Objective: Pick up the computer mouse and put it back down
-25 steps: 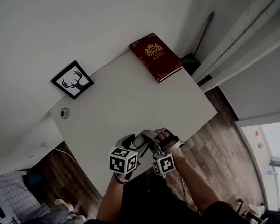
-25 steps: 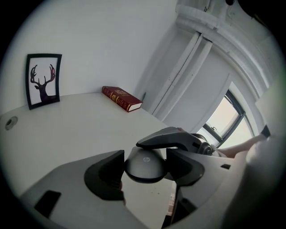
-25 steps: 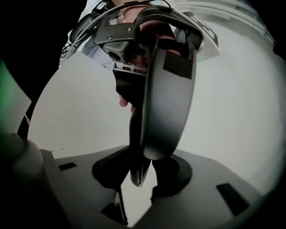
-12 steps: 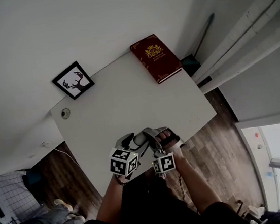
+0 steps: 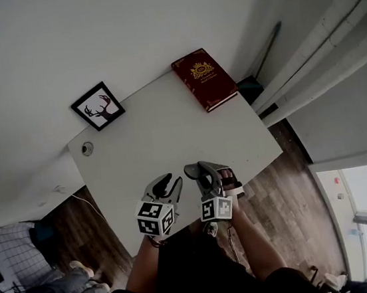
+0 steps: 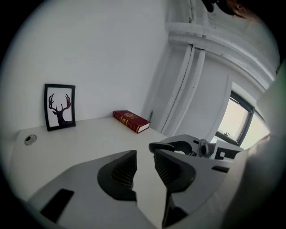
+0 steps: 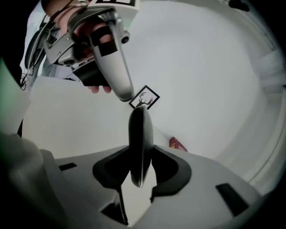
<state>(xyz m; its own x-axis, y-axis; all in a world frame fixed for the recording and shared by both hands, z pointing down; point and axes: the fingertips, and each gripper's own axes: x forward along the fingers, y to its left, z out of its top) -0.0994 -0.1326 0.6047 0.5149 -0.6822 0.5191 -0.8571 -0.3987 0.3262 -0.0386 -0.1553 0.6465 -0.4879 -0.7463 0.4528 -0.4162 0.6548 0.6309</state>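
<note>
The computer mouse point(image 5: 198, 171) is dark and turned on its edge, lifted over the near edge of the white table point(image 5: 167, 121). My right gripper point(image 5: 203, 175) is shut on it; in the right gripper view the mouse point(image 7: 140, 143) stands upright between the two pads. My left gripper point(image 5: 166, 186) hangs just left of it, apart from the mouse. Its jaws are closing, with a narrow gap and nothing between them point(image 6: 145, 167). The right gripper's body point(image 6: 192, 147) shows at the right of the left gripper view.
A red book point(image 5: 205, 79) lies at the table's far right corner. A framed deer picture point(image 5: 98, 107) stands at the far left by the wall, with a round cable grommet point(image 5: 87, 148) near it. Wooden floor lies beyond the table's near and right edges.
The two grippers were together at the mouse; now the left has drawn away to the left with narrower jaws. The right has rolled and raised the mouse onto its edge.
</note>
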